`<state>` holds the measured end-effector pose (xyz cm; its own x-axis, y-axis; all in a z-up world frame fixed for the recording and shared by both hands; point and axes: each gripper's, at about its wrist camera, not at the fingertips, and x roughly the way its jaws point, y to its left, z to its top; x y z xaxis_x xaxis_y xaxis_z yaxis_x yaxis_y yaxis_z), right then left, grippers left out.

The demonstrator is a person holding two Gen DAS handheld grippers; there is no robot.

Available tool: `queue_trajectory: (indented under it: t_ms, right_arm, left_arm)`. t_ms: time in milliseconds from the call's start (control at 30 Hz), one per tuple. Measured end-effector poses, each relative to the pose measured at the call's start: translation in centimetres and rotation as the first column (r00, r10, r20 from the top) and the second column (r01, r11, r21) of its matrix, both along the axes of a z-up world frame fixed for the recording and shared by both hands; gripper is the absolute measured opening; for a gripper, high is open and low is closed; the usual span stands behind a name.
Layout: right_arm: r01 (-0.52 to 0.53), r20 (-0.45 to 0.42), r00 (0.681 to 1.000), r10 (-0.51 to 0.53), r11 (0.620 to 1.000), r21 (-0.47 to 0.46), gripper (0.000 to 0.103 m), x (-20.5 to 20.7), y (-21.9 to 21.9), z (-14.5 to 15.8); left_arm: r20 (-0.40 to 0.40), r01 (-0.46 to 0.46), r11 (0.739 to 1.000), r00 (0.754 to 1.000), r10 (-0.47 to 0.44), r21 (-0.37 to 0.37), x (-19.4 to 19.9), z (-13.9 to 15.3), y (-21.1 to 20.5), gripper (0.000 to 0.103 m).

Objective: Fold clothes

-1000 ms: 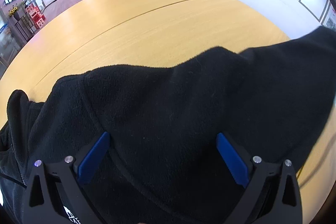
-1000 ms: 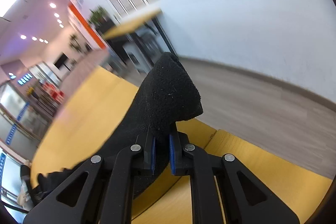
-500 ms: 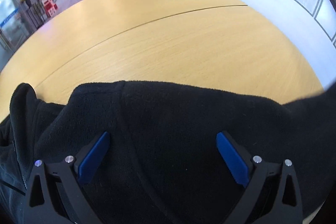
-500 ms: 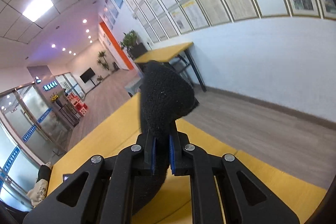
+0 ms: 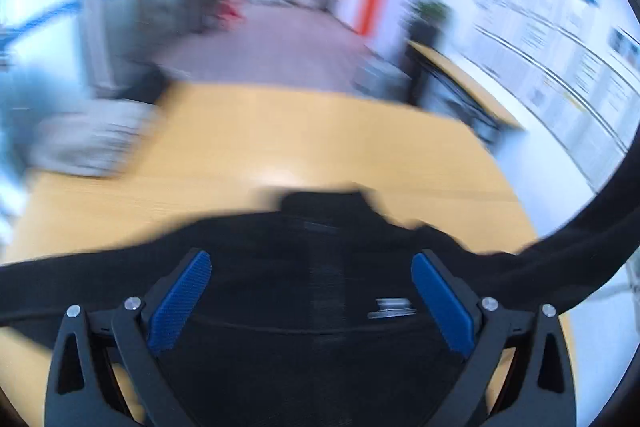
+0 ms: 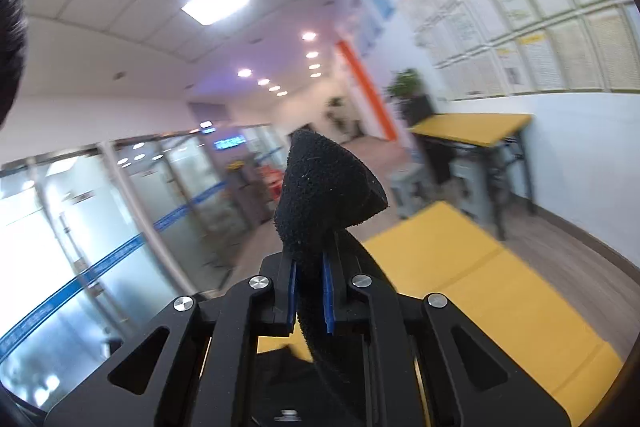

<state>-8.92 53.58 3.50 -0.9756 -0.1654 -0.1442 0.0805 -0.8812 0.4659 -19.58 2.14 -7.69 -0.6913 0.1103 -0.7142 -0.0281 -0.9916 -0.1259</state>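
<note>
Fleece (image 6: 324,195) pinched in right gripper (image 6: 311,297); left gripper (image 5: 311,301) spread wide.

The black fleece garment (image 5: 320,287) lies spread beneath the tool's open fingers; one corner (image 6: 324,195) stands pinched upright.

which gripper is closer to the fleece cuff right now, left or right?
Right. The right gripper is shut on the black fleece cuff, which sticks up past its fingers. The left gripper is open over the garment's body.
</note>
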Motion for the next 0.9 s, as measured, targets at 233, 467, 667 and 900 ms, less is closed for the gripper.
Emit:
queue_trajectory:
  t_ms: [233, 467, 667, 900]
  right_arm:
    - [-0.239, 0.201, 0.953, 0.227, 0.97, 0.039, 0.01, -6.1, -18.5, -4.2]
    - [-0.374, 0.392, 0.874, 0.288, 0.913, 0.163, 0.01, -11.7, -38.4, -18.7]
    - [-0.537, 0.569, 0.752, 0.334, 0.81, 0.235, 0.011, -11.4, -50.0, -31.7]
    - [-0.643, 0.615, 0.676, 0.406, 0.733, 0.222, 0.047, -12.3, -51.2, -33.8]
  left_arm:
    - [-0.073, -0.236, 0.963, 0.971, 0.228, -0.131, 10.2, 10.4, -22.6, 0.103]
    - [-0.013, -0.254, 0.96, 0.967, 0.254, -0.121, 15.8, 8.2, -35.0, 0.103]
    - [0.071, -0.198, 0.979, 0.977, 0.201, -0.043, 15.3, 1.6, -36.7, 0.103]
    - [0.09, 0.091, 0.992, 0.991, -0.099, 0.087, 9.2, -2.7, -29.9, 0.103]
